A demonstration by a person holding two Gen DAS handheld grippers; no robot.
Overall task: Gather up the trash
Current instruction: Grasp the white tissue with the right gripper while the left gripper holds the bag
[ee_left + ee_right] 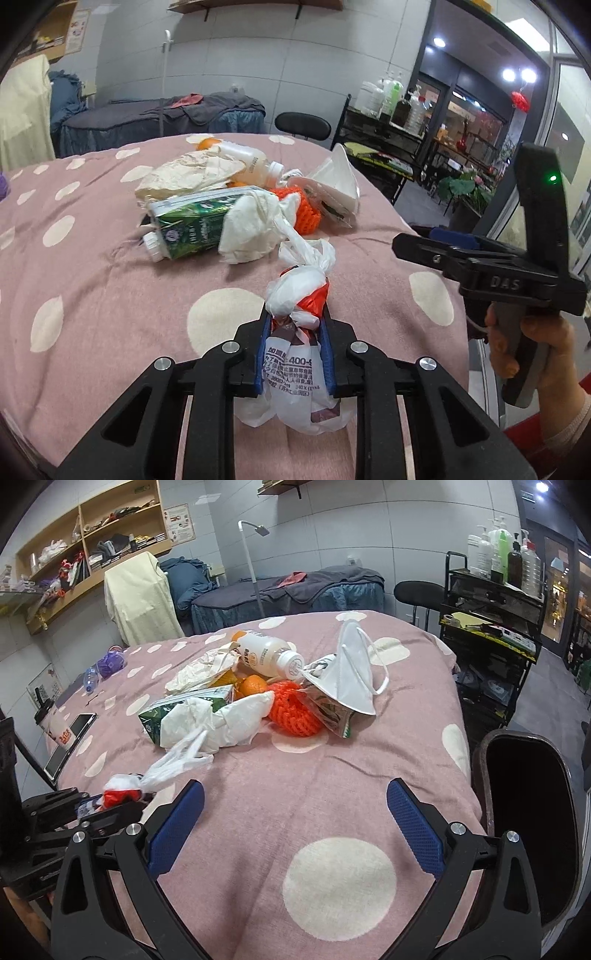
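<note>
Pink cloth with cream dots [332, 794] covers the desk. My left tool [295, 332] pinches a crumpled white-and-red plastic bag [299, 295] between its blue pads. My right tool [295, 812] hangs spread wide, holding nothing. Beyond the bag, heaped together: green carton [184, 229], white tissue [251, 225], orange knitted net [295, 712], white bottle [266, 653], white face mask [351, 672].

Your left gripper [295, 317] pinches a crumpled white-and-red printed plastic bag [299, 332] over the pink polka-dot cloth [110, 280]; your right gripper [402, 245] hovers alongside.
</note>
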